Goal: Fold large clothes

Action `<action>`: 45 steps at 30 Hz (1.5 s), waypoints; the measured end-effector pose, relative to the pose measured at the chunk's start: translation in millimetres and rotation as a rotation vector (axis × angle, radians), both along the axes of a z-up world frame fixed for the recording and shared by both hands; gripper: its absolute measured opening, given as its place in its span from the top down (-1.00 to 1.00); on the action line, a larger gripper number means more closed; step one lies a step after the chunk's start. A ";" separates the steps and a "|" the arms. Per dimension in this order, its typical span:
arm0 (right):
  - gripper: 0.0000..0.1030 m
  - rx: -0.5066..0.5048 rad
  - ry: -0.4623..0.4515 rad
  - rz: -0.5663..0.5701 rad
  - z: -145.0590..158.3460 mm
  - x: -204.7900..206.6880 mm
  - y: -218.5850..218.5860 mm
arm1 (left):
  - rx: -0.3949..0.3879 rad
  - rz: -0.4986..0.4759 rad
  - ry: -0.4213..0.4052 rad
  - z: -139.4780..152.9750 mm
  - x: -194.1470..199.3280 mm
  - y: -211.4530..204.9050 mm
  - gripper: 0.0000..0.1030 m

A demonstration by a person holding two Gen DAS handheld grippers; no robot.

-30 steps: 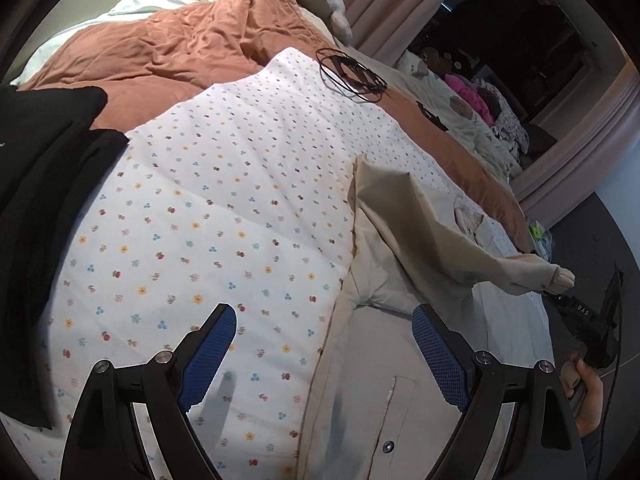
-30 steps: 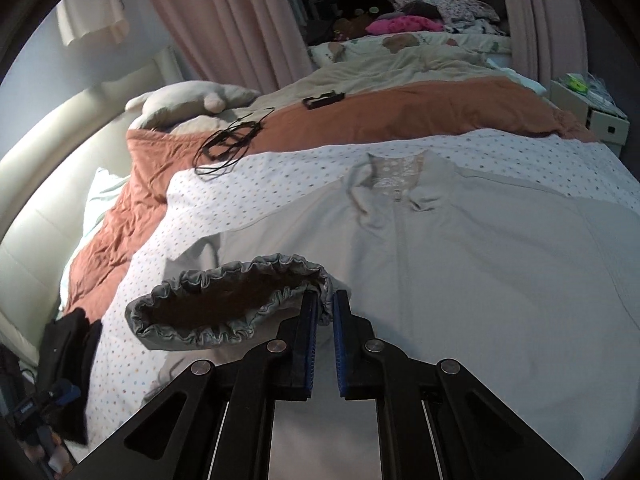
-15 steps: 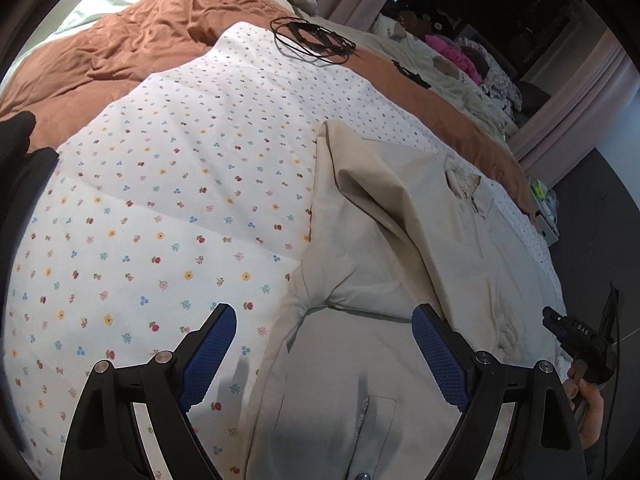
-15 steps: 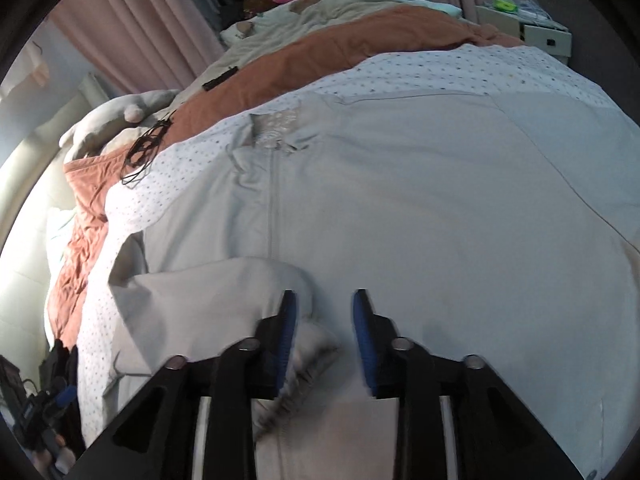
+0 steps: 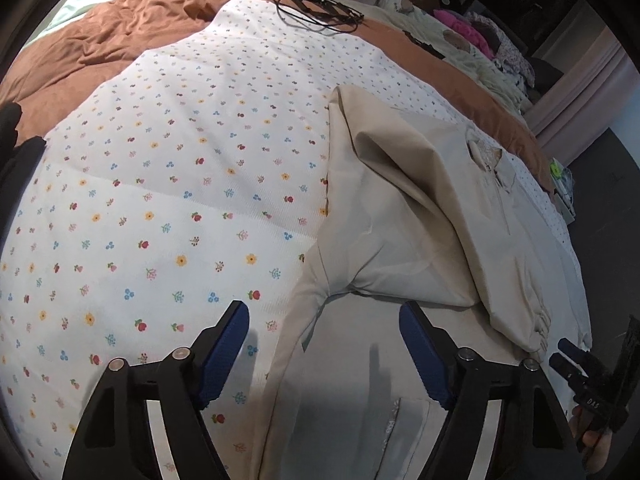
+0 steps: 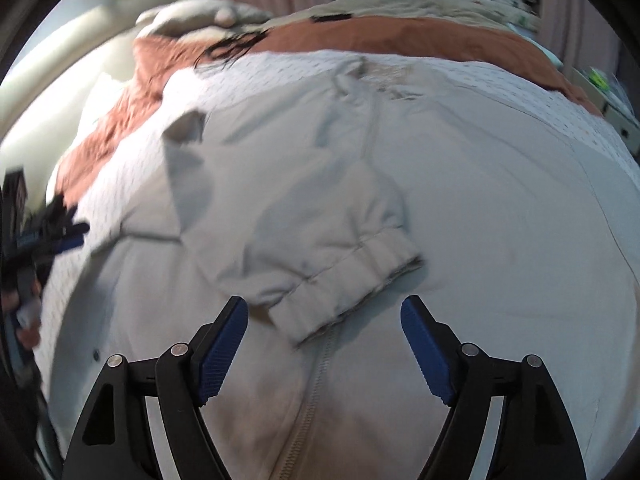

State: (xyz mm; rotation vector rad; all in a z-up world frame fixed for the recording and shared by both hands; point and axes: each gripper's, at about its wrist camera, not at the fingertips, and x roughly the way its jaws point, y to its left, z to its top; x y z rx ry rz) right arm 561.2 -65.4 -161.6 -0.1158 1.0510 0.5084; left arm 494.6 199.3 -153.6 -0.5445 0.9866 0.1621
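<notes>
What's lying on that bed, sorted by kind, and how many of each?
Beige zip-up jackets: 1
White floral-print sheets: 1
Rust-brown quilts: 1
Coiled black cables: 1
Total: 4

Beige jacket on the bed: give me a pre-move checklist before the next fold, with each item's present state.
1. Sleeve folded across the jacket front: ok; its cuff lies near the zipper.
2. Right gripper free of the cuff: ok; its jaws have just been opening and nothing is between them.
3. Left gripper empty: ok; its jaws have just been closing somewhat, with the jacket's side edge below them, ungripped.
4. Folded sleeve flat: not ok; a raised ridge runs from the shoulder.
5. Other sleeve's position: cannot tell.
6. Cable clear of the jacket: ok.
</notes>
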 end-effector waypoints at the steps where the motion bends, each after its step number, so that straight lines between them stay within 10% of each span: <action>1: -0.53 -0.031 -0.002 0.020 -5.4 -1.6 7.1 | -0.001 -0.007 0.009 -3.1 1.0 -0.9 -0.29; 7: -0.53 -0.198 -0.055 0.049 -30.4 1.4 35.6 | 0.022 -0.042 0.071 -22.0 9.1 -7.3 -0.13; 9: -0.19 -0.222 -0.080 0.033 -29.9 4.3 35.6 | 0.038 -0.061 0.087 -26.8 12.2 -11.3 -0.12; 11: 0.70 -0.217 -0.069 0.002 -25.0 11.5 29.9 | 0.070 -0.076 0.090 -28.8 13.9 -15.2 -0.05; 14: 0.81 -0.137 -0.100 -0.017 1.9 17.9 18.9 | 0.095 -0.076 0.094 -28.7 16.5 -15.7 0.17; 19: 0.87 -0.091 -0.210 0.011 63.5 17.8 17.5 | 0.066 -0.028 0.097 -30.9 18.7 -0.9 0.56; 30: 0.89 0.112 -0.270 -0.115 143.1 42.5 -15.3 | 0.035 0.007 0.067 -31.6 9.1 12.5 0.73; 45: 0.67 0.056 -0.086 -0.466 62.7 94.5 -111.0 | 0.035 0.009 0.068 -28.4 5.1 12.5 0.74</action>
